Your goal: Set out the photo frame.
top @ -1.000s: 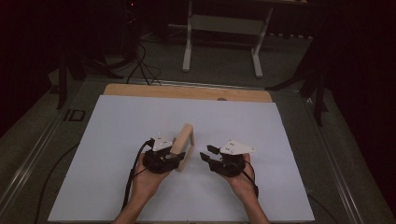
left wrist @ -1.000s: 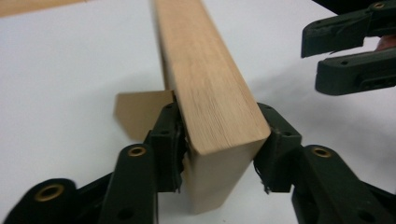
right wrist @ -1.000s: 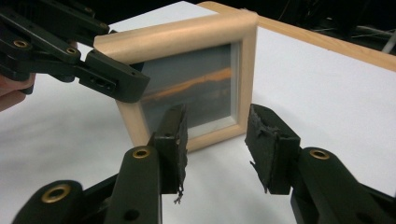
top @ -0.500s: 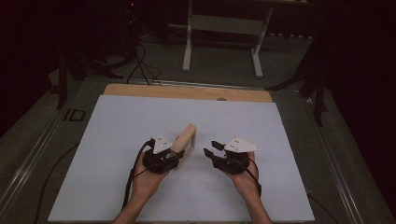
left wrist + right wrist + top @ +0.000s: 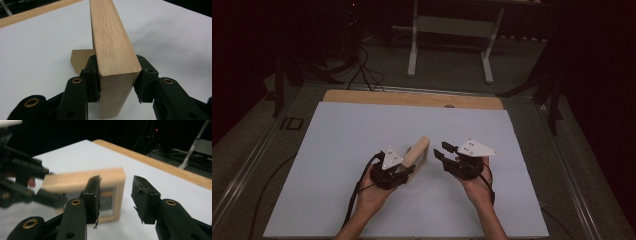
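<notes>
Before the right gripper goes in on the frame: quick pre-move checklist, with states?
1. Left gripper clamped on frame: ok, both pads press its sides.
2. Frame off the sheet: ok, tilted up, its far end highest in the high view.
3. Right gripper free: ok, nothing between its jaws; they have just been closing.
4. Right gripper apart from frame: ok, a gap shows in the high view.
5. Jaw gap wide enough for the frame's edge: cannot tell.
6. Frame's back stand folded: cannot tell.
</notes>
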A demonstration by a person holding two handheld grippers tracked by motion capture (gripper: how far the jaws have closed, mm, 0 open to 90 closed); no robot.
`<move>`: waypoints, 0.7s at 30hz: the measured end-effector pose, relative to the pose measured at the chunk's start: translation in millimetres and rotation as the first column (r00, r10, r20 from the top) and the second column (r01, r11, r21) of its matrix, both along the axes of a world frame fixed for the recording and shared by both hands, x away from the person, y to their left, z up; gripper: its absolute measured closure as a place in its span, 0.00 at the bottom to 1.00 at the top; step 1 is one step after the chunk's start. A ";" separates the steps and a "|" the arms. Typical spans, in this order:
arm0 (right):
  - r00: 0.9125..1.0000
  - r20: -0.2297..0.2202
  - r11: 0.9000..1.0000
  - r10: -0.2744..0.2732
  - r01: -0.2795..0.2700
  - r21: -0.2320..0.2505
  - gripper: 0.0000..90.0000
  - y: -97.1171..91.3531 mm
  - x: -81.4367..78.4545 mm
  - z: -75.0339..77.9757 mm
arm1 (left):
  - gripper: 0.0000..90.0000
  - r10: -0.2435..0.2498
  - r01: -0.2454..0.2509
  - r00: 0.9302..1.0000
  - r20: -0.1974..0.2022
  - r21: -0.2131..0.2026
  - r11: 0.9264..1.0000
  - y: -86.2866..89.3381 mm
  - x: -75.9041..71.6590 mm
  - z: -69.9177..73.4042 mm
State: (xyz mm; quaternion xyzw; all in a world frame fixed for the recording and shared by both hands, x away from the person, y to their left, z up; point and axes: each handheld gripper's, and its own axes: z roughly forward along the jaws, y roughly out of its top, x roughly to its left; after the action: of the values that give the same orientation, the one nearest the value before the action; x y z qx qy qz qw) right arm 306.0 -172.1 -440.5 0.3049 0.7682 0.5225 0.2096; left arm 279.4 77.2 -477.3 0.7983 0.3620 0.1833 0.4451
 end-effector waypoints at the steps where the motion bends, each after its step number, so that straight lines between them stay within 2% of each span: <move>1: 1.000 0.002 1.000 -0.002 0.002 0.004 0.67 0.5 1.0 0.9 | 0.67 -0.008 0.008 1.000 0.003 0.005 1.000 -0.8 -0.3 0.1; 8: 0.999 0.007 0.999 -0.033 0.033 0.007 0.75 5.0 10.0 3.1 | 0.67 -0.033 0.033 0.999 0.007 0.005 0.999 -3.2 -1.6 -0.2; 12: 0.999 0.007 0.999 -0.047 0.047 0.017 0.84 8.1 17.7 6.4 | 0.67 -0.058 0.058 0.998 0.011 0.007 0.998 -4.8 -3.1 -0.4; 17: 0.999 0.021 0.999 -0.046 0.046 -0.007 0.99 12.3 24.2 7.8 | 0.67 -0.080 0.080 0.997 0.015 0.018 0.997 -6.9 -4.2 -0.1; 21: 0.999 0.021 0.998 -0.041 0.042 -0.035 1.00 17.7 29.1 6.5 | 0.67 -0.087 0.087 0.996 0.018 0.016 0.996 -7.9 -4.8 -0.3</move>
State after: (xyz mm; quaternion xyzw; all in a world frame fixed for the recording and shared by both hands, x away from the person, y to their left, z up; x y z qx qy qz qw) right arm 335.0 -154.4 -434.0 0.3119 0.7687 0.5073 0.2335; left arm 274.6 69.3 -477.5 0.8148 0.3215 0.1739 0.4499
